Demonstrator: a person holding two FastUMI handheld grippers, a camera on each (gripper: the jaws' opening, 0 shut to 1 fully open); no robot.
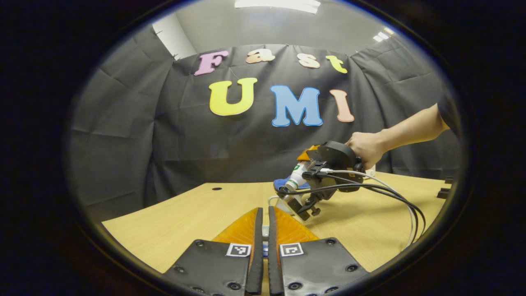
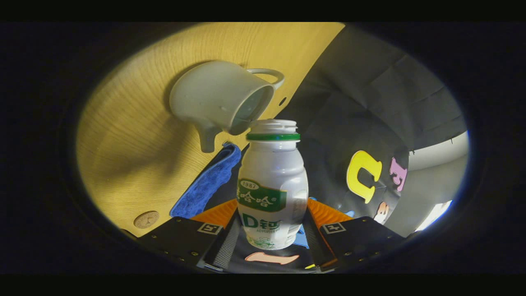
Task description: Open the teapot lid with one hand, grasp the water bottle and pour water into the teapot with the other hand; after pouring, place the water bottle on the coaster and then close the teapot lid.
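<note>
In the right gripper view, a white water bottle [image 2: 272,185] with a green label and no cap sits between the fingers of my right gripper [image 2: 272,207], which is shut on it. The bottle is tipped, its mouth close to the open top of the white teapot [image 2: 222,96], which has no lid on. In the left gripper view the right gripper [image 1: 305,210] holds the tilted bottle [image 1: 296,174] above the teapot [image 1: 284,204], mostly hidden behind my fingers. My left gripper [image 1: 265,210] is nearly closed on a thin pale piece, apparently the teapot lid [image 1: 266,231].
A blue cloth [image 2: 209,181] lies beside the teapot. A small round wooden coaster [image 2: 146,219] rests on the wooden table [image 1: 185,213]. A hand [image 1: 367,148] holds the right gripper, and its cables [image 1: 390,193] trail over the table's right side.
</note>
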